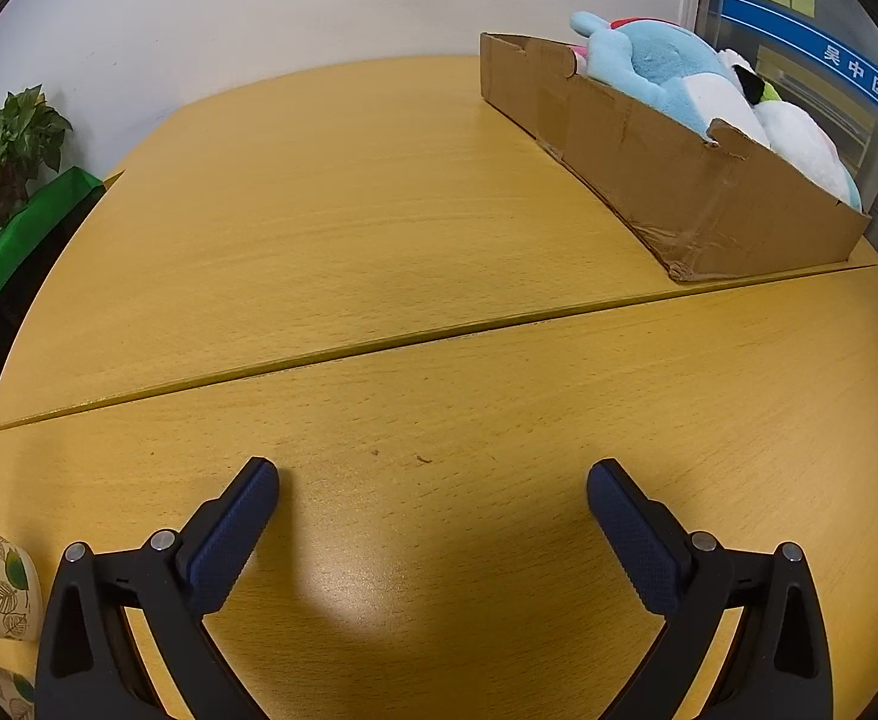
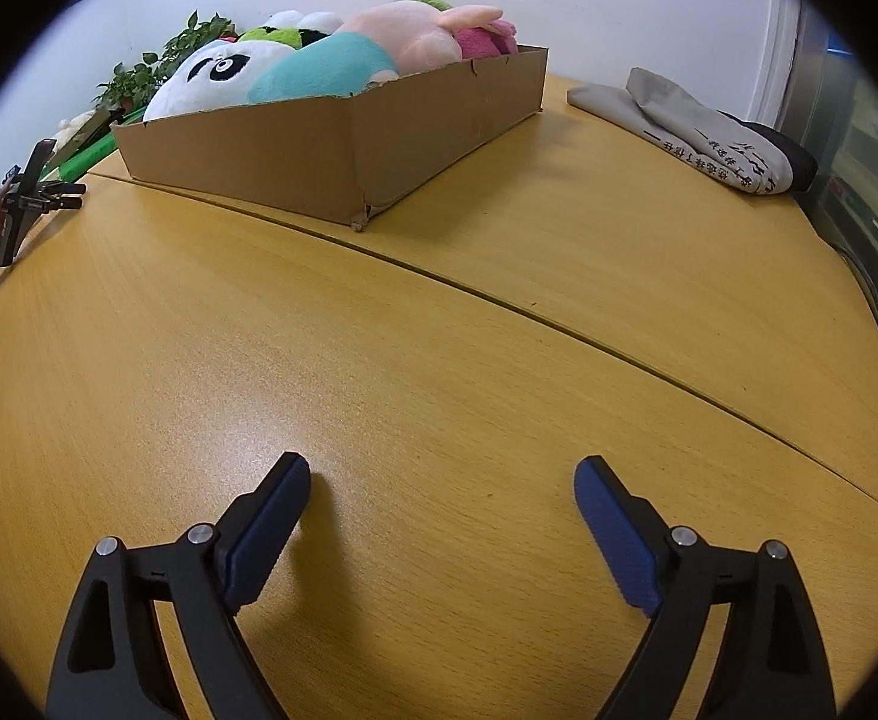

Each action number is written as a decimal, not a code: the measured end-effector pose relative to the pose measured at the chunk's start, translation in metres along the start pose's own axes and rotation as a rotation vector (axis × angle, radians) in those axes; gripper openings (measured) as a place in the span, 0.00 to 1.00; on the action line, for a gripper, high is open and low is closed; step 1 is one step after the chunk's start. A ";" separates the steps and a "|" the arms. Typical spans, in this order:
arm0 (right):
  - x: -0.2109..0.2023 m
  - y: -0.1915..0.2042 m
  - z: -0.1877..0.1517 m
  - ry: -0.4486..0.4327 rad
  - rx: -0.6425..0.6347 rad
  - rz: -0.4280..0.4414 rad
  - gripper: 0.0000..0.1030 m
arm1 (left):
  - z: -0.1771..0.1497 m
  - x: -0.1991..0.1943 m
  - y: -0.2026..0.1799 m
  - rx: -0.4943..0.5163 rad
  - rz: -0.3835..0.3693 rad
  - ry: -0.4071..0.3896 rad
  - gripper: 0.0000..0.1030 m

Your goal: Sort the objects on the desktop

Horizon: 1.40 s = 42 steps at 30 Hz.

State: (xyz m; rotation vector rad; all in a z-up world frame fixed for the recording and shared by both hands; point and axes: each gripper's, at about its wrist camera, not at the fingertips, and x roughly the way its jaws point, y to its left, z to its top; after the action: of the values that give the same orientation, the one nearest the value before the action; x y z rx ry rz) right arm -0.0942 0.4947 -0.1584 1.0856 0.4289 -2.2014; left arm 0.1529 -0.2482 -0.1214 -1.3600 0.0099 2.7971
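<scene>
Blue-padded and spread wide with nothing between the fingers, the left gripper (image 1: 433, 474) and right gripper (image 2: 442, 471) both hover low over the bare wooden tabletop (image 2: 379, 360). Farther back sits a cardboard box (image 2: 343, 150) packed with plush toys (image 2: 319, 66), a panda-faced one foremost. Right of the box lies folded grey cloth (image 2: 697, 126) printed with black characters too small to read.

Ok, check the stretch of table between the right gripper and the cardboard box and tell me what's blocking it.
Nothing visible blocks it. From the open right gripper to the cardboard box there is only bare wooden table, crossed by a seam between two tabletops. The folded grey cloth lies off to the right, outside that path.
</scene>
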 end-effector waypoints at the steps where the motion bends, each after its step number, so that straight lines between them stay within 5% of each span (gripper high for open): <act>1: 0.000 0.001 -0.001 0.000 0.000 0.000 0.87 | -0.005 -0.005 0.002 0.000 -0.001 0.000 1.00; 6: 0.002 0.001 -0.003 -0.002 -0.002 -0.001 0.87 | -0.028 -0.029 0.009 0.001 -0.003 0.003 1.00; 14: 0.004 -0.002 -0.003 0.000 -0.005 -0.001 0.88 | 0.053 0.016 0.009 0.007 -0.005 0.040 1.00; 42: 0.007 -0.001 -0.003 -0.003 -0.004 -0.005 0.88 | 0.103 0.076 -0.013 -0.014 0.009 0.038 1.00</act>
State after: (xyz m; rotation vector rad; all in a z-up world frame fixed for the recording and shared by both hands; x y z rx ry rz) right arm -0.0968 0.4945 -0.1654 1.0806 0.4349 -2.2053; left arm 0.0258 -0.2317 -0.1177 -1.4194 -0.0024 2.7838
